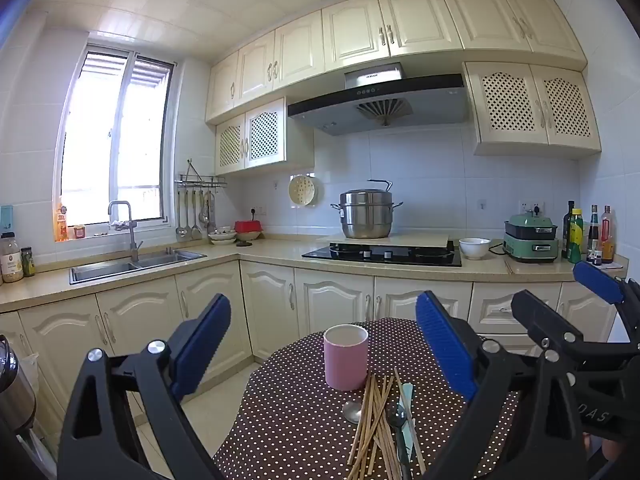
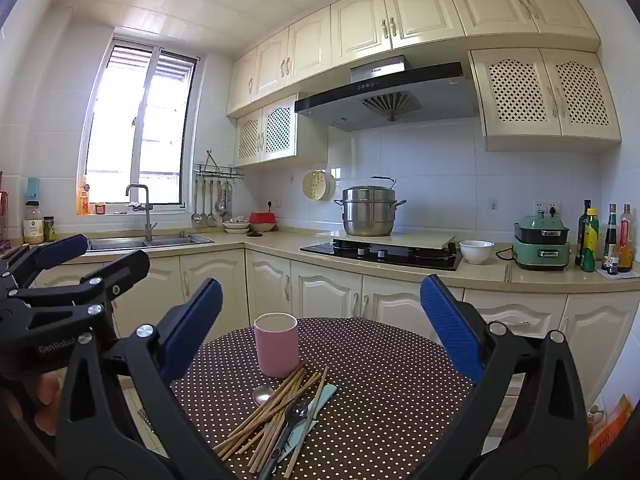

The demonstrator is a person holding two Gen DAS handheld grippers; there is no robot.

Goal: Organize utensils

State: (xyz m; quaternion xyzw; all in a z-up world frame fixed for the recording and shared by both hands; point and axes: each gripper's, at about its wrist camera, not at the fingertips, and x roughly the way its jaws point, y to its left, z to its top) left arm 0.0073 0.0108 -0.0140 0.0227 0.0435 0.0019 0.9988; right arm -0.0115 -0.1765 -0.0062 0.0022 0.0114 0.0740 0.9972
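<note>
A pink cup [image 1: 346, 356] [image 2: 277, 348] stands upright on a round table under a brown polka-dot cloth [image 1: 288, 408] [image 2: 384, 376]. Just in front of it lies a loose pile of wooden chopsticks [image 1: 372, 420] [image 2: 272, 408], with a metal spoon [image 1: 353, 410] [image 2: 263, 394], a dark-handled utensil [image 1: 396, 416] [image 2: 298, 410] and a pale blue one [image 1: 407, 396] [image 2: 326, 394]. My left gripper [image 1: 323, 300] [image 2: 96, 256] is open and held above the table's near side. My right gripper [image 2: 322, 284] [image 1: 564, 292] is open beside it. Neither holds anything.
Behind the table runs an L-shaped counter with a sink [image 1: 136, 266], a hob [image 1: 384, 254] carrying a steel steamer pot [image 1: 366, 216], a white bowl [image 1: 474, 248] and bottles [image 1: 588, 236]. A steel kettle [image 1: 12, 392] sits at the far left. A person's hand [image 2: 44, 396] grips the left tool.
</note>
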